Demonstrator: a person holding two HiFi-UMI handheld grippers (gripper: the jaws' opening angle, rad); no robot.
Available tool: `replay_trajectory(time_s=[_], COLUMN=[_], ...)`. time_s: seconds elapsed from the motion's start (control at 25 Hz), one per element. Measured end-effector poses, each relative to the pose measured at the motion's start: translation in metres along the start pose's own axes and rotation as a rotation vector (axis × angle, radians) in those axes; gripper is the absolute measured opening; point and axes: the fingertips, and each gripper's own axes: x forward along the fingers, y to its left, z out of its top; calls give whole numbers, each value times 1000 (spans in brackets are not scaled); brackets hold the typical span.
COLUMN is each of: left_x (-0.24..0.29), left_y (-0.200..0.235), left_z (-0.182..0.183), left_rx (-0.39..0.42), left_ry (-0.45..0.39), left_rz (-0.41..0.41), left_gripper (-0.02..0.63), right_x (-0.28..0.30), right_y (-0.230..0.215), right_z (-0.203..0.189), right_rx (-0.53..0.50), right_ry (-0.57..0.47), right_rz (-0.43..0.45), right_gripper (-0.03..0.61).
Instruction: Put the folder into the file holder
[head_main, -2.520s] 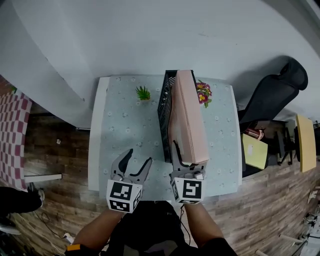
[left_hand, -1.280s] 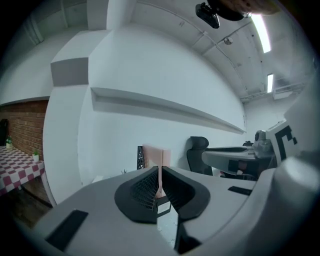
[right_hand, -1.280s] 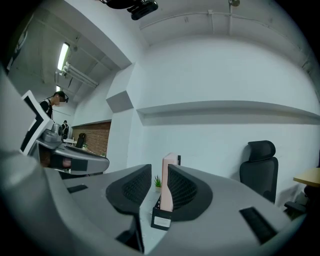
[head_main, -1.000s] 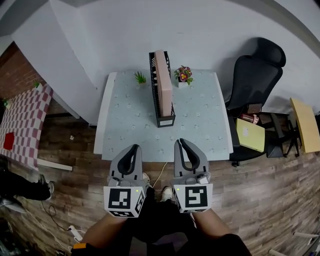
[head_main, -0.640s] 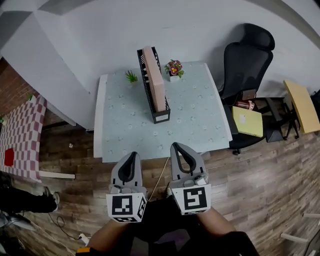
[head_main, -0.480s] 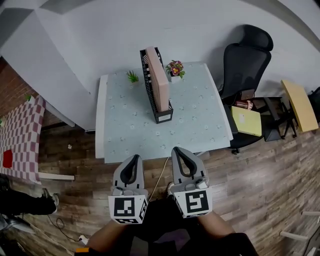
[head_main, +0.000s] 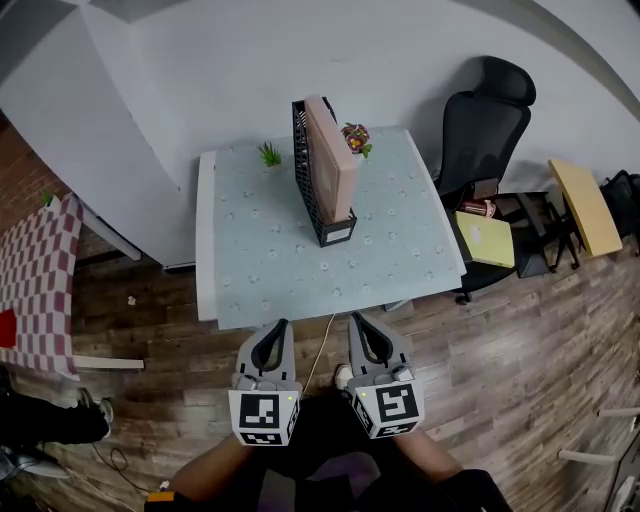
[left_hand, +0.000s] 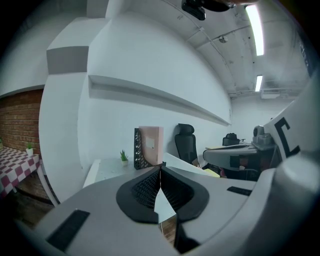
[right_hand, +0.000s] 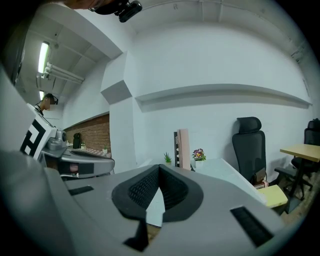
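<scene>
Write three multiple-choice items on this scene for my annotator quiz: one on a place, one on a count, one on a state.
1. Where is the pink folder?
A) flat on the floor
B) upright in the black file holder
C) on the office chair

2. How many potted plants stand on the table?
A) one
B) two
C) four

3. How do the jaws of the left gripper and the right gripper stand?
A) shut, nothing between them
B) wide apart
C) clamped on the folder

Answers: 1 B, the folder stands on edge inside the holder; 2 B, a small green plant and a flowering plant; 3 A, in each gripper view the pads meet with nothing held.
</scene>
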Motion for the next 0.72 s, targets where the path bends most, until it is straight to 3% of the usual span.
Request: replay_trajectory(time_s=[0.72], left_x=[1], left_y=[28], left_z=[-1], left_rx=[-15], left_ry=[-10], left_rz=[-35], left_gripper=[12], right_x=[20], right_y=[24], right_z=[7], right_rx=[-44], right_ry=[2], right_rz=[-31], right_gripper=[14])
